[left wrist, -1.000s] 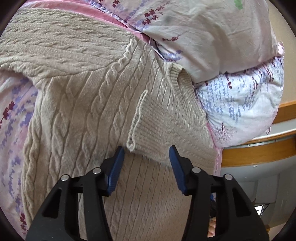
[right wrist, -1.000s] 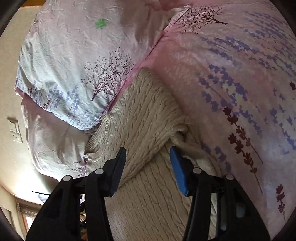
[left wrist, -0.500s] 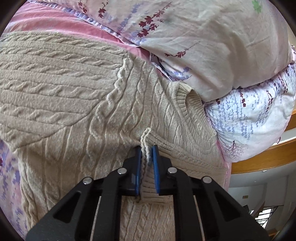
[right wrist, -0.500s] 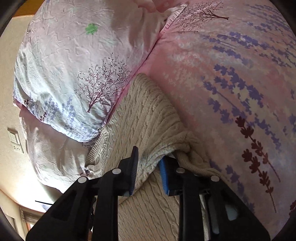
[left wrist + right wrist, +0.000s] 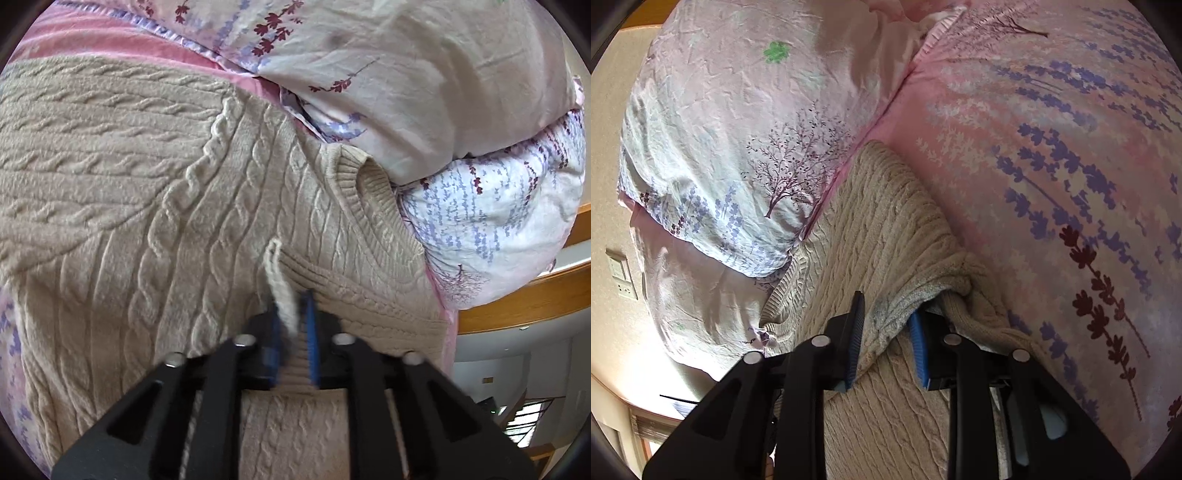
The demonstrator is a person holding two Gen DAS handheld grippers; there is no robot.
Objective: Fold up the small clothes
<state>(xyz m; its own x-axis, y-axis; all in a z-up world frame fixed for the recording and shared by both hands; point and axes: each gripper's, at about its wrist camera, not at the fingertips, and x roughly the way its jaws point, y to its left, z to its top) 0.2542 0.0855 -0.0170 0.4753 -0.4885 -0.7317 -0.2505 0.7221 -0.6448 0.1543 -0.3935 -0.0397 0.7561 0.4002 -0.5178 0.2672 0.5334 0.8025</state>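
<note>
While the left gripper [image 5: 291, 325] fingers pinch the sweater [image 5: 129, 206] cuff, the right gripper [image 5: 886, 332] fingers clamp a thick fold.

Ahead of my left tool [image 5: 291, 325], a stacked pair of pillows [image 5: 461, 122] blocks the way past the sweater [image 5: 129, 206]. Beside my right tool [image 5: 886, 332], open bedsheet [image 5: 1052, 166] lies free to the right.
</note>
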